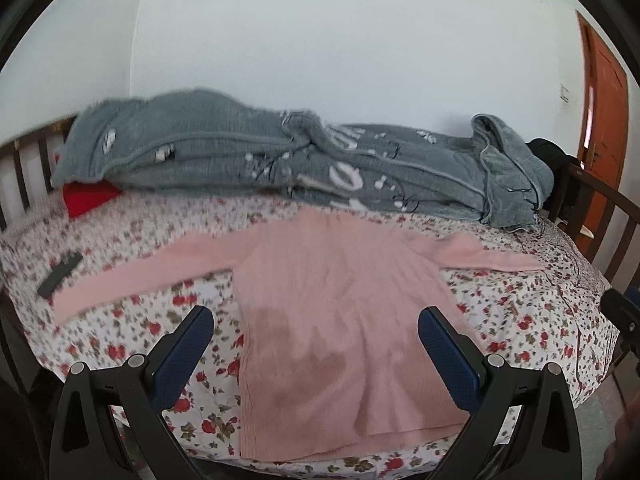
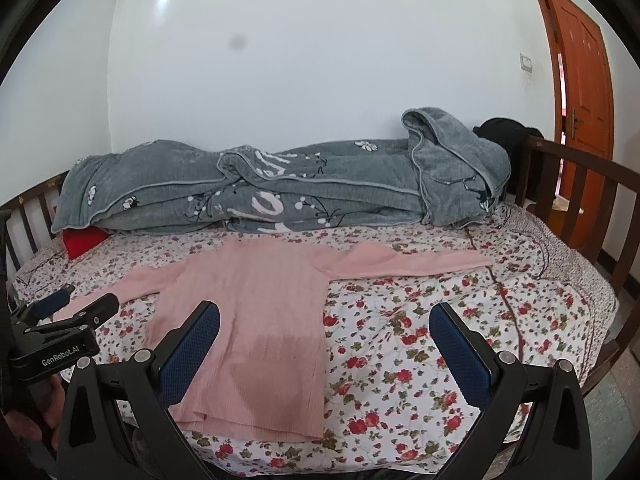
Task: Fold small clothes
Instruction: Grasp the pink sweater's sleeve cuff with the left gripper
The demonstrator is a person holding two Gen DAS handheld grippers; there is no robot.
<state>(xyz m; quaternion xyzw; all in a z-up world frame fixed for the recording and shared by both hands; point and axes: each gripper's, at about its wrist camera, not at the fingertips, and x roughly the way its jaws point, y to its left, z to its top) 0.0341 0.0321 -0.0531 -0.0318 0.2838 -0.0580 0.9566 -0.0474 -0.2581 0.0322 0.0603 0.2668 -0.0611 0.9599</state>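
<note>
On top of the flowery bed sheet lies a soft pink knit sweater, flat, w/ both sleeves out wide. No fold made yet, so all the folding is left. L gripper & R gripper hang above it, both wide open, holding nothing. Big grey blanket sits behind, by the wall.

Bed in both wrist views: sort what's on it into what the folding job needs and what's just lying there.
For the job:
- pink sweater, spread flat, sleeves out
- left gripper, open, above its hem
- right gripper, open, empty

Just lying about:
- grey blanket, bunched along the wall
- red item under the blanket's end
- dark flat object by the left sleeve
- floral sheet
</note>
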